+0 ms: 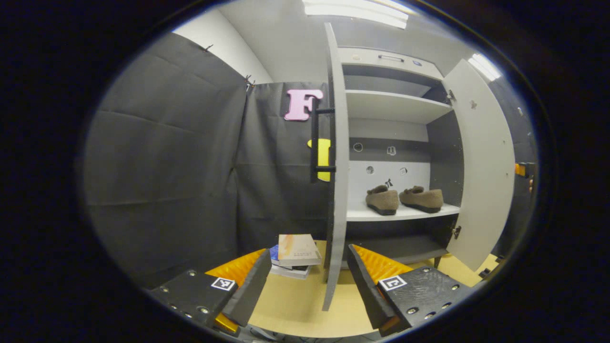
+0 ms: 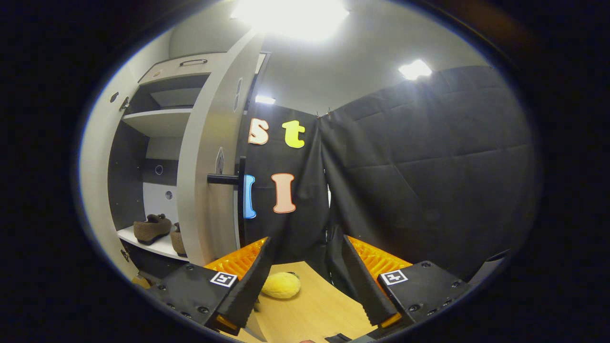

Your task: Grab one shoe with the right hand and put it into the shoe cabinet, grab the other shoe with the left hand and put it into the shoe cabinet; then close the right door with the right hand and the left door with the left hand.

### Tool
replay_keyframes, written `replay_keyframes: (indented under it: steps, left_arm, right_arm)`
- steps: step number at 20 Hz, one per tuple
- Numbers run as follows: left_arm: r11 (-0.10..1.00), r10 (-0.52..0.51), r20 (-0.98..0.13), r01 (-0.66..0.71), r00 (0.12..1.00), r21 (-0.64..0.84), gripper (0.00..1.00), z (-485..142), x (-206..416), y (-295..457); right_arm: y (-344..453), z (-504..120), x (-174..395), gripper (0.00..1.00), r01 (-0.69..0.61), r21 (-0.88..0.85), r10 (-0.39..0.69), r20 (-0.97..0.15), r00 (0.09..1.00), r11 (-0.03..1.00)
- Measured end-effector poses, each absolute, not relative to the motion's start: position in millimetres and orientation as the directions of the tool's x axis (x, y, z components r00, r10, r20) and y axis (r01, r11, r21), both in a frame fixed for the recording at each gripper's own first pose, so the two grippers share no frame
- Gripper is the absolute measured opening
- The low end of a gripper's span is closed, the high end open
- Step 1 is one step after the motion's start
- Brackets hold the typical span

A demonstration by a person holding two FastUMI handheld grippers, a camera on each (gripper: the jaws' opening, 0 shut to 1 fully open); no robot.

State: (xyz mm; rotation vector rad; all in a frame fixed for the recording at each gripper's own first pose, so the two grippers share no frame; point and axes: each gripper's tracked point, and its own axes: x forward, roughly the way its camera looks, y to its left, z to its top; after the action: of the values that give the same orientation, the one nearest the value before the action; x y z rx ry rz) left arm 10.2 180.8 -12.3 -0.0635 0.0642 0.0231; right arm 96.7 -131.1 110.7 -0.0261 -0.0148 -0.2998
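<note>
Two brown slip-on shoes (image 1: pixel 382 200) (image 1: pixel 421 198) sit side by side on the lower shelf (image 1: pixel 355 214) of the pale shoe cabinet. Both doors stand open. The left door (image 1: pixel 336 190) is edge-on in front of my left gripper (image 1: pixel 307 251), its black handle (image 1: pixel 315 143) facing left. The right door (image 1: pixel 481 166) swings out to the right. My left gripper is open and holds nothing. In the right gripper view, the right door (image 2: pixel 209 166) with its handle (image 2: pixel 228 179) is just left of my open, empty right gripper (image 2: pixel 304 239); the shoes (image 2: pixel 151 228) show past it.
A stack of books (image 1: pixel 296 255) lies on the wooden surface (image 1: pixel 290 305) beside the left door's foot. A yellow plush thing (image 2: pixel 281 285) rests on the wood near my right gripper's left finger. Black cloth walls close in on both sides.
</note>
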Motion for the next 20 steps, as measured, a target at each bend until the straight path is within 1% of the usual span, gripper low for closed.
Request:
replay_keyframes:
  steps: [1,6,7,8,9,10,13,14,15,16,19,20]
  left_arm:
    - [0.997,0.024,-0.066,-0.029,0.998,-0.069,0.93,-12.4,13.8,185.1]
    - [0.997,0.010,-0.060,-0.015,0.998,-0.081,0.93,-10.6,24.5,196.6]
    - [0.997,0.008,-0.060,-0.013,0.998,-0.076,0.96,-10.7,26.5,196.0]
    - [0.997,0.008,-0.064,-0.013,0.998,-0.077,0.89,-12.4,28.4,196.0]
    - [0.997,0.004,-0.066,-0.010,0.998,-0.082,0.89,-13.7,29.6,196.3]
    - [0.996,0.002,-0.067,-0.007,0.998,-0.085,0.93,-14.0,30.7,198.6]
    - [0.997,0.012,-0.068,-0.016,0.998,-0.069,0.93,-15.8,33.6,206.6]
    - [0.998,0.019,-0.065,-0.023,0.998,-0.063,0.96,-15.2,32.6,213.2]
    - [0.998,0.028,-0.063,-0.031,0.998,-0.059,0.96,-14.3,32.1,219.0]
    - [0.997,0.036,-0.064,-0.040,0.997,-0.060,0.93,-14.9,30.0,223.9]
    - [0.996,0.056,-0.076,-0.062,0.996,-0.069,0.96,-20.9,30.5,230.2]
    - [0.995,0.066,-0.080,-0.071,0.995,-0.070,0.93,-22.4,31.0,232.7]
  right_arm:
    - [-124.1,110.5,96.0,0.93,0.285,-0.021,-0.285,0.023,0.958,0.958]
    - [-92.3,112.0,93.9,0.93,0.248,-0.031,-0.247,0.040,0.968,0.968]
    - [-82.7,112.5,95.0,0.93,0.227,-0.028,-0.226,0.042,0.973,0.973]
    - [-72.9,112.4,97.2,0.93,0.207,-0.021,-0.205,0.043,0.978,0.978]
    - [-64.6,112.3,98.1,0.93,0.194,-0.012,-0.193,0.045,0.980,0.981]
    - [-54.6,111.3,99.9,0.93,0.179,-0.001,-0.179,0.047,0.983,0.984]
    - [-29.0,110.6,107.1,0.93,0.145,0.010,-0.145,0.047,0.988,0.989]
    - [-21.4,110.4,110.6,0.93,0.134,0.012,-0.134,0.047,0.990,0.991]
    - [-13.4,110.6,113.8,0.93,0.118,0.016,-0.119,0.046,0.992,0.993]
    - [-4.1,110.3,117.6,0.93,0.098,0.025,-0.099,0.045,0.994,0.995]
    - [23.5,109.0,132.8,0.94,0.041,0.043,-0.043,0.044,0.998,0.998]
    - [31.1,107.4,138.3,0.93,0.028,0.040,-0.030,0.038,0.999,0.999]
